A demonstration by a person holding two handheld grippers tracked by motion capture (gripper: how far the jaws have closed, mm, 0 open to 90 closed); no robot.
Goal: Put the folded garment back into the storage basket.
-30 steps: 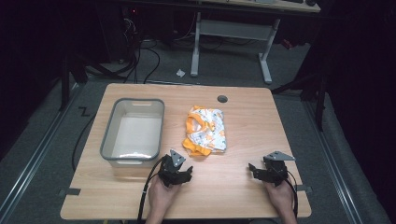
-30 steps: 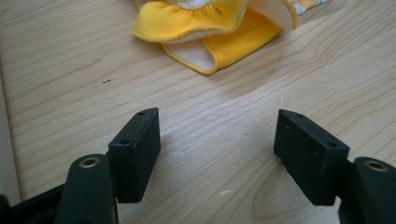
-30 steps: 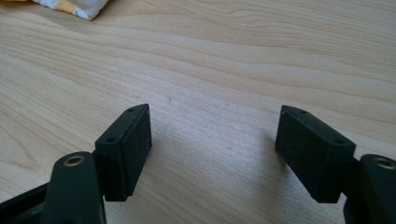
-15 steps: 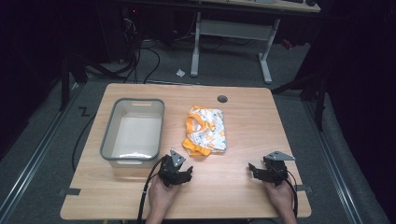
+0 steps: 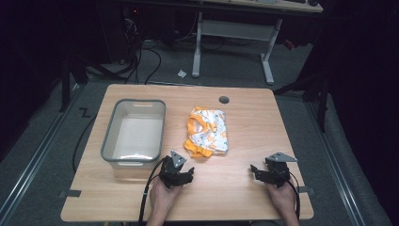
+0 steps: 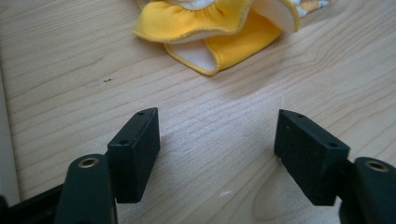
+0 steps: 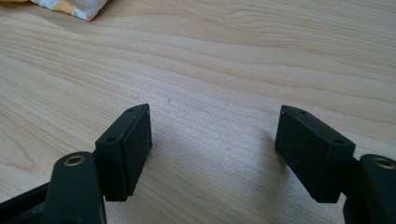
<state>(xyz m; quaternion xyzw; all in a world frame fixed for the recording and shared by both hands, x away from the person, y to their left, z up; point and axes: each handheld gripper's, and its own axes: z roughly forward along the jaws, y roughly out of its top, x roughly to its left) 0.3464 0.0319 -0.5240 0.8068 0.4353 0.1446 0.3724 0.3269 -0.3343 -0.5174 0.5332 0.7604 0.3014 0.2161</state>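
At the near edge of the table (image 5: 244, 197) a person's two hands rest on the wood, each with a gripper. The left gripper (image 5: 184, 172) sits just in front of the left hand (image 5: 163, 197), near the front corner of the bin (image 5: 109, 141), and points toward the cloth (image 5: 207, 132); its jaws stand wide with bare wood between them and have just been opening a little further. In the left gripper view the left gripper (image 6: 217, 140) shows both black pads apart over the table (image 6: 70, 70), and the yellow hem of the cloth (image 6: 210, 28) lies close ahead, not touched. The right gripper (image 5: 263, 170) rests well to the right, in front of the right hand (image 5: 282, 197), with its grey plate on top; its jaws are also wide and hold nothing. In the right gripper view the right gripper (image 7: 212, 137) looks over bare table (image 7: 233, 56), with a corner of the cloth (image 7: 70, 7) at the far left. Farther on, the cloth, orange and white and crumpled, lies mid-table just right of the bin, which is clear with a grey rim. Beyond it a round hole (image 5: 224, 100) sits near the far edge, and past the table a desk frame (image 5: 235, 42) stands on the dark floor
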